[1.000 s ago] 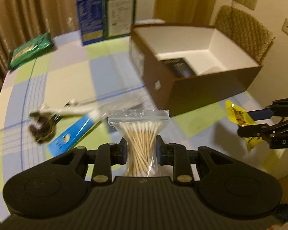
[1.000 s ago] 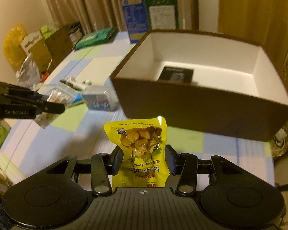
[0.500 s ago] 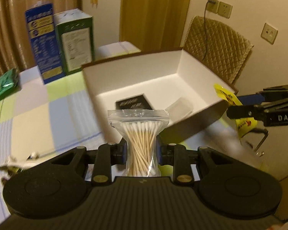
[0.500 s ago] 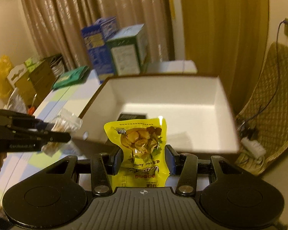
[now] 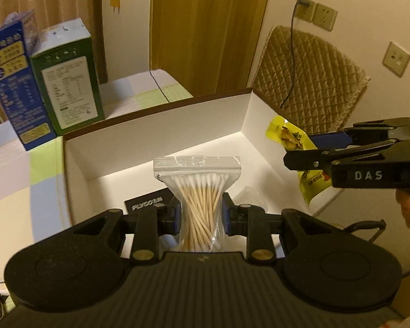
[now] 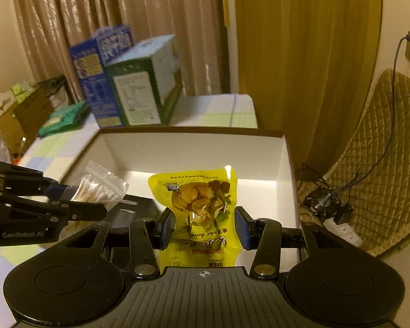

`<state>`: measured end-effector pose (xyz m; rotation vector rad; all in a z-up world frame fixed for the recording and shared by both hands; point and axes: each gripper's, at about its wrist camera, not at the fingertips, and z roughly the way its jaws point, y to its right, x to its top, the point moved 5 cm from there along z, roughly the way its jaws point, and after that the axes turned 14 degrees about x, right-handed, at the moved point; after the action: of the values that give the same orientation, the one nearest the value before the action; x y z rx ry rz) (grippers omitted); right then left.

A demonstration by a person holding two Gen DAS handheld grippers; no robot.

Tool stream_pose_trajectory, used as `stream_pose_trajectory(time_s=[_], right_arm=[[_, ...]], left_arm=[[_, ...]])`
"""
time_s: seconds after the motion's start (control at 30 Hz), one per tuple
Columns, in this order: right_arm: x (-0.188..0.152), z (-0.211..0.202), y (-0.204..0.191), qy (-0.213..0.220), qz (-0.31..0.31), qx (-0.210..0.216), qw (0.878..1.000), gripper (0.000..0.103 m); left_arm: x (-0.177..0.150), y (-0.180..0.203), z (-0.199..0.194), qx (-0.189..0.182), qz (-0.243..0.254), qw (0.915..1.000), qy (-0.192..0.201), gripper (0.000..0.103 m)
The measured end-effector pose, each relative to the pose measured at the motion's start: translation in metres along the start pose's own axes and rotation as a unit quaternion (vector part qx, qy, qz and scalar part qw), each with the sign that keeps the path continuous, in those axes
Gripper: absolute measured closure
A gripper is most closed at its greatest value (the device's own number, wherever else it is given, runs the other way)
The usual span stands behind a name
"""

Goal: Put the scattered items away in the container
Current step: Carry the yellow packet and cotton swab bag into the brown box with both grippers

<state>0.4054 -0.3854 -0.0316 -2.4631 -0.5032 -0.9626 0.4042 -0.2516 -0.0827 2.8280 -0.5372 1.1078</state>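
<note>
A clear zip-seal bag of cotton swabs [image 5: 198,191] stands upright, pinched at its waist so the wooden sticks fan out above and below, white tips bunched beneath the seal. It hangs over the near-left part of an open cardboard box [image 5: 161,125], brown outside and white inside, which sits on a checked tablecloth. To its right a glossy yellow snack pouch [image 6: 196,205], printed with a picture of chestnut kernels, is likewise upright, gripped at both side edges above the box's interior. On the white floor of the box lies a flat black packet [image 5: 147,205] with pale lettering, and beside it, to the right, a clear plastic item [image 5: 252,195], partly hidden.
</note>
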Motion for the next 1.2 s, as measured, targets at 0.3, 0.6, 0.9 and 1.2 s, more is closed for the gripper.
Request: stream_pose_trajectory(time_s=[0.3,0.6,0.9,1.2], right_arm=[[0.006,0.04,0.041,-0.041,-0.01,-0.011,0.999,0.059],[0.011,0.065,0.06,-0.068,-0.042,-0.011,0.997,0.059],[0.016,0.077,0.069,-0.079,-0.056,-0.008,0.995,0.058],[0.016,0.083,0.067,-0.079,-0.078,-0.002,0.994,0.05]], left_arm=[[0.018,0.019,0.058,0.005,-0.013,0.9992,-0.039,0.08],[0.028,0.026,0.101,0.026,-0.021,0.9973,-0.066,0.079],[0.028,0.03,0.126,0.041,-0.023,0.9952,-0.085,0.066],[0.03,0.026,0.121,0.053,-0.024,0.9951,-0.079,0.057]])
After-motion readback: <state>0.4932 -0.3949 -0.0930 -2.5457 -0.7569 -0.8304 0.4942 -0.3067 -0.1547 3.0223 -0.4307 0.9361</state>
